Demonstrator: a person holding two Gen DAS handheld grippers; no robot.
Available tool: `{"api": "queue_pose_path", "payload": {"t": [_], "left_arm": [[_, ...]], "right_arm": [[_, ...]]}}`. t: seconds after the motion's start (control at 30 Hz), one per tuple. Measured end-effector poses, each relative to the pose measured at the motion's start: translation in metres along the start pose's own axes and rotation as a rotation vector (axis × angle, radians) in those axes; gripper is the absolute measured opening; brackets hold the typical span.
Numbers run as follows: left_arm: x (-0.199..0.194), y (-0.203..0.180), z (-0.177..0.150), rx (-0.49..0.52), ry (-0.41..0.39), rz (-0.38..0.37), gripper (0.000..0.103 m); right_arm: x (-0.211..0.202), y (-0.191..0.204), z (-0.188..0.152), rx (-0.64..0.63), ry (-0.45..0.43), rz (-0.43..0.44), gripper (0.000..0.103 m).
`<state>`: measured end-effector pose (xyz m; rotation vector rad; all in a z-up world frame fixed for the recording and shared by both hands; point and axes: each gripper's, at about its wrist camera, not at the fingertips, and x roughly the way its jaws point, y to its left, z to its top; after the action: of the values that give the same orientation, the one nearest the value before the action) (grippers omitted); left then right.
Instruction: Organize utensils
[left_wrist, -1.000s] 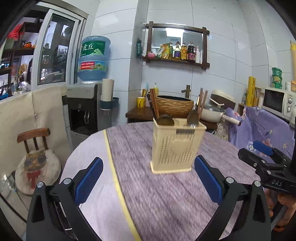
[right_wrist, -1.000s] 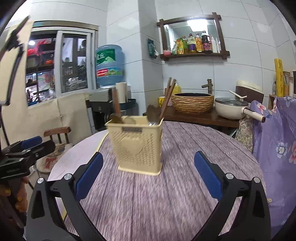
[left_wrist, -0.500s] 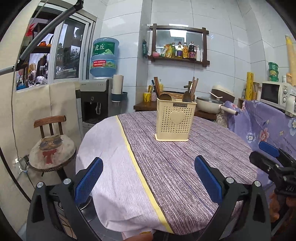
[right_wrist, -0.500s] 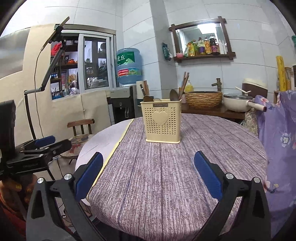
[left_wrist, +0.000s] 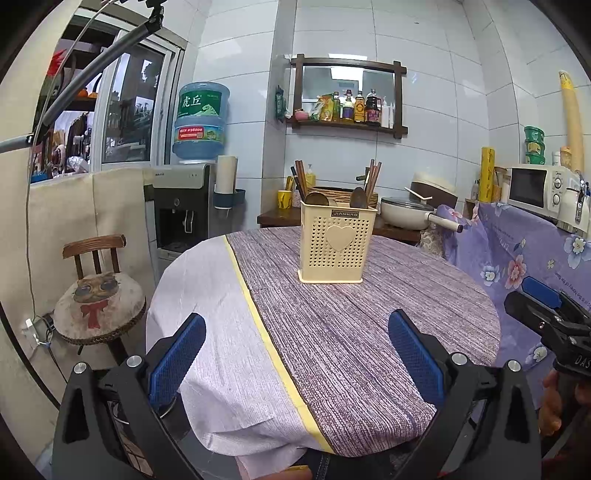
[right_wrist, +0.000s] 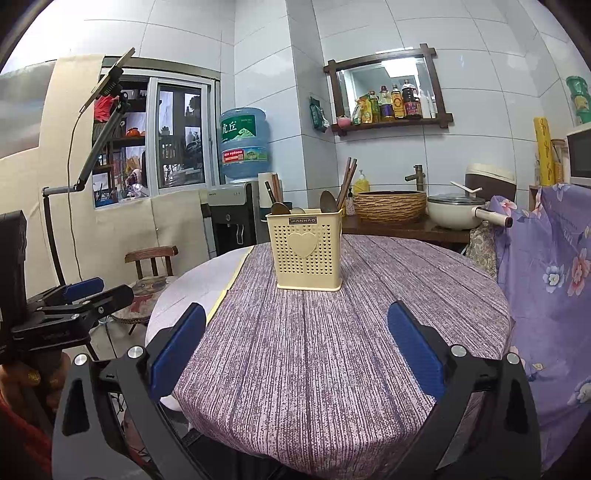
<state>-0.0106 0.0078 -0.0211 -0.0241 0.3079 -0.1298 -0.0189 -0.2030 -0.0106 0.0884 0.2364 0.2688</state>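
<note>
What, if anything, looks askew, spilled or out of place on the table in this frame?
Nothing stands out. The cream perforated plastic utensil holder stands upright on the round table's purple striped cloth, with wooden spoons and brown chopsticks inside it. Both the left gripper and right gripper are open and empty.

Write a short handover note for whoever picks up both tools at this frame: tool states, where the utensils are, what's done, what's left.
Left tool: open, empty, held back at the near table edge.
Right tool: open, empty, also back from the table.
Cream perforated plastic utensil holder with a heart stands upright on the purple striped tablecloth. Brown wooden chopsticks and dark spoons stand inside it.
Done: no loose utensils are visible on the table; all seen ones are in the holder.
Left: apparently nothing; check the holder's far side, which is hidden.
</note>
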Motion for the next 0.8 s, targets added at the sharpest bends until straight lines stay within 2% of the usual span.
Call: {"api": "queue_pose_path", "payload": {"t": [0.8], "left_arm": [[-0.0001,-0.0082,-0.0013,0.006,0.019,-0.015,0.098]], "right_arm": [[-0.0027,0.0015,-0.0019,-0.005,0.008,-0.006,0.097]]}}
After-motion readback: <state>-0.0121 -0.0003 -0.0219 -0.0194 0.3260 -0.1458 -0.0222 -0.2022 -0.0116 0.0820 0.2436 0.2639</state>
